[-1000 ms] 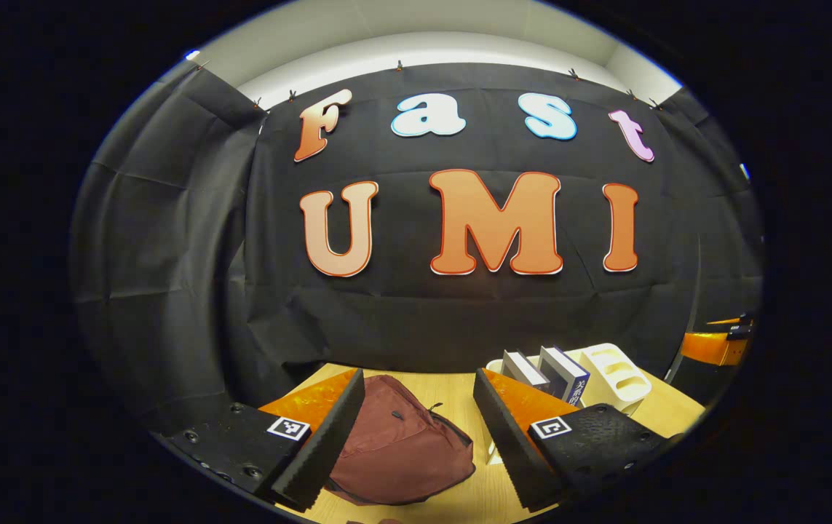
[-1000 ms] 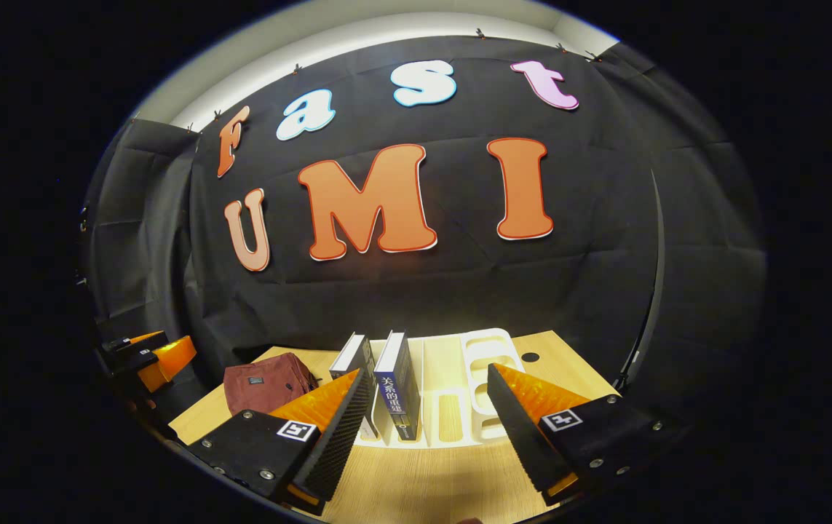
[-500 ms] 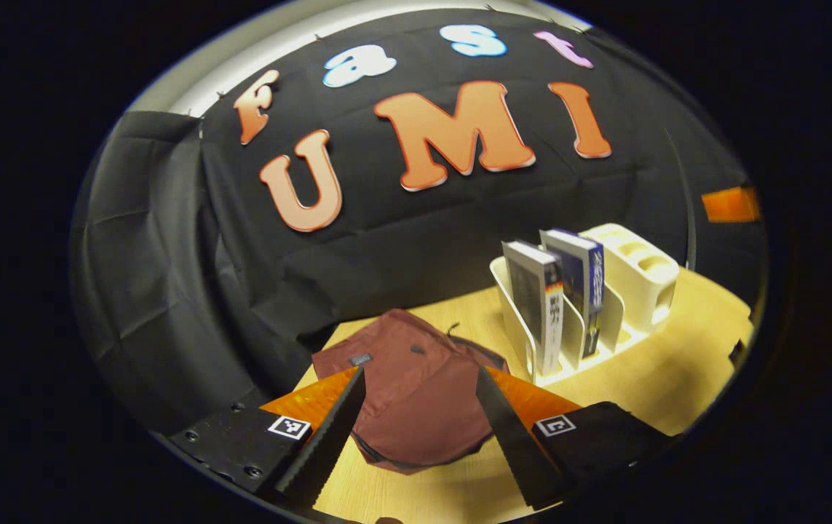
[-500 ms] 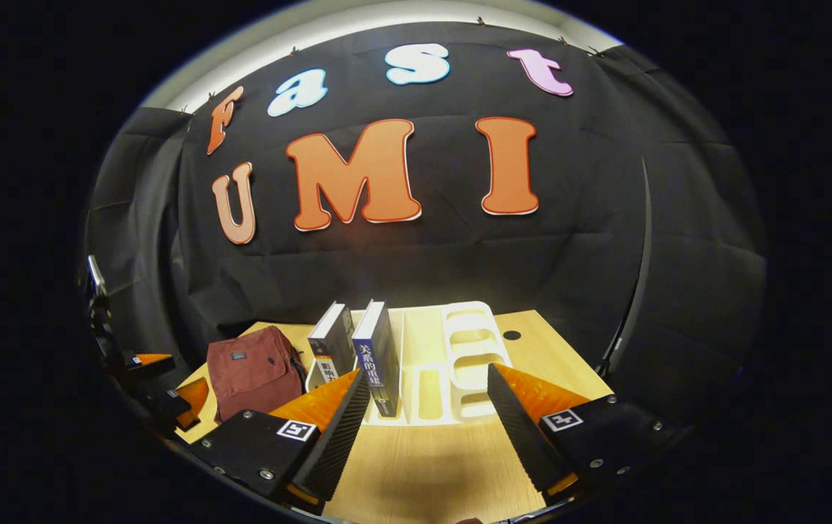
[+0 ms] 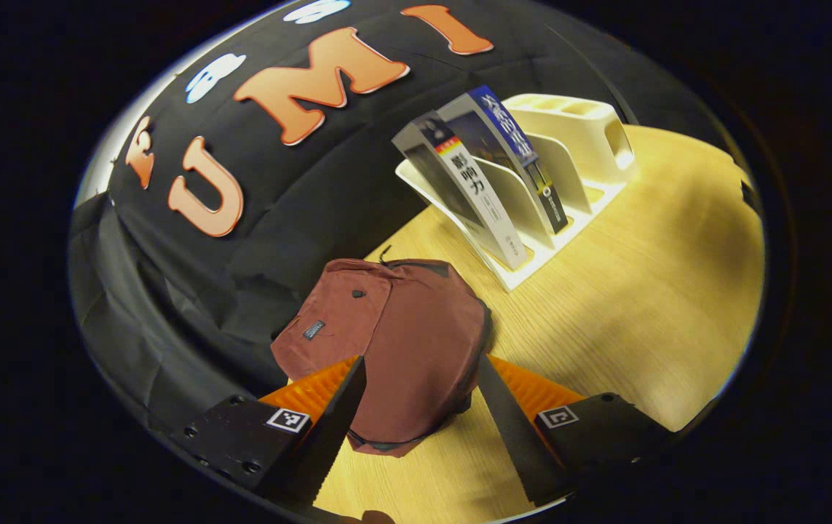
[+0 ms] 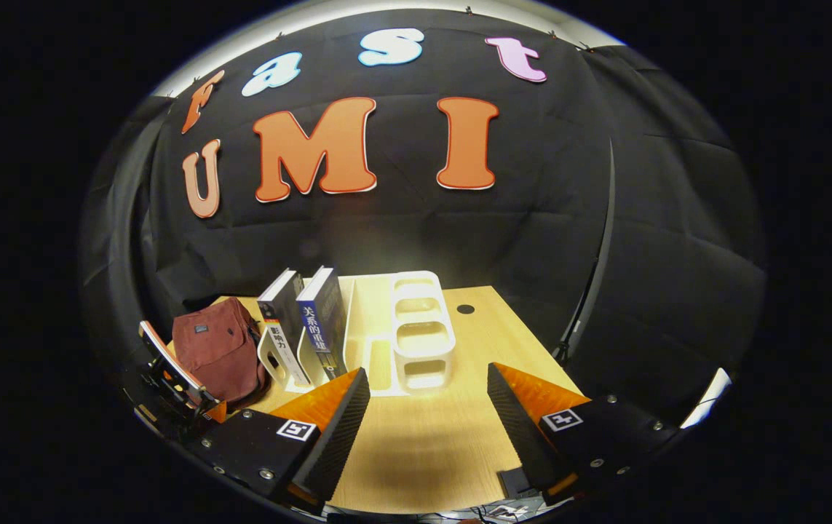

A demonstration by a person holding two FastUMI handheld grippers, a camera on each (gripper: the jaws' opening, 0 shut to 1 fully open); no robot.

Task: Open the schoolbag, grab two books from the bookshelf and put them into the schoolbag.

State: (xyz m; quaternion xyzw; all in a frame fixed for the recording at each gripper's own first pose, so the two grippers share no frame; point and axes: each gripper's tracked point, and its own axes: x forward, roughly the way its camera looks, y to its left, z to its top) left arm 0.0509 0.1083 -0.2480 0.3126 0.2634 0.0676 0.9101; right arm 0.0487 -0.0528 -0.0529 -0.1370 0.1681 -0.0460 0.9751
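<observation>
1. The left gripper (image 5: 416,407) hangs over the soft maroon fabric schoolbag (image 5: 394,342) with its jaws spread wide and nothing between them. The bag lies flat and looks closed near the back left corner of the pale wooden table (image 5: 641,291).
2. The right gripper (image 6: 426,407) is also wide and empty, above the front part of the table, well apart from the bag.
3. The two upright books, a grey-spined one (image 5: 459,182) and a blue-spined one (image 5: 514,153), lean in the left slots of the white plastic bookshelf rack (image 5: 576,124), just beside the bag towards the back edge.
4. Risk: the zipper pull is too small to make out, so the fingers may pinch loose cloth instead and drag the limp bag along the table.
5. Risk: with only one gripper on it, the bag may lift or bunch rather than open; the other should probably pin it.
6. Risk: a sliding bag could nudge the rack and tip the leaning books.
</observation>
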